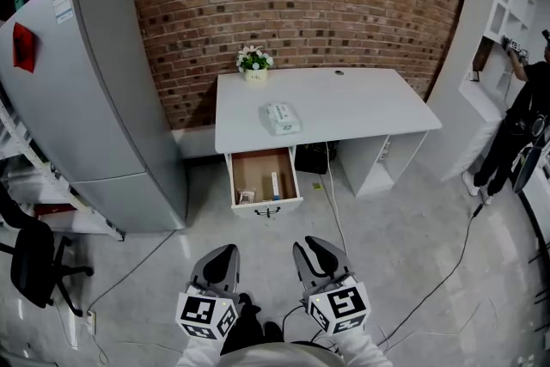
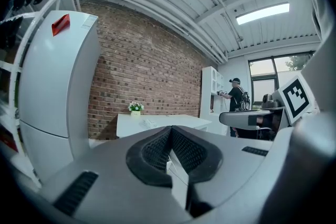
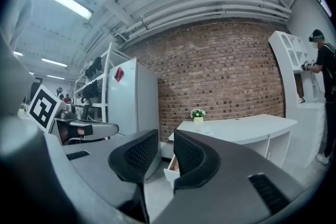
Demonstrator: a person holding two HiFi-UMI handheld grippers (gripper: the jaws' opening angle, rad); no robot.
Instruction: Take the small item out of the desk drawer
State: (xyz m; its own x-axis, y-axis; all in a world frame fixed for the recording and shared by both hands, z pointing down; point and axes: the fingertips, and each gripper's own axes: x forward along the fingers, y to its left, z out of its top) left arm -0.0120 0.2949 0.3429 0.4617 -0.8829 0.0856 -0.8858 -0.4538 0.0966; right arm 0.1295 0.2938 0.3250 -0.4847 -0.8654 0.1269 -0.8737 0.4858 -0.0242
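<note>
Brick-walled room. White desk [image 1: 344, 103] at twelve o'clock, drawer [image 1: 265, 204] open, small item [image 1: 247, 196] at its seven o'clock corner. Left gripper [image 1: 225, 253] jaws pressed together, empty; right gripper [image 1: 314, 248] jaws parted, empty. Advise a square approach, descending from above.

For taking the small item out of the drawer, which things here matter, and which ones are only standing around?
Job: open drawer, small items inside it, desk.
Lying about: tissue pack, flower pot, fridge, office chair, white shelf unit.

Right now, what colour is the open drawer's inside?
Light wooden brown; the drawer shows best in head view.
</note>
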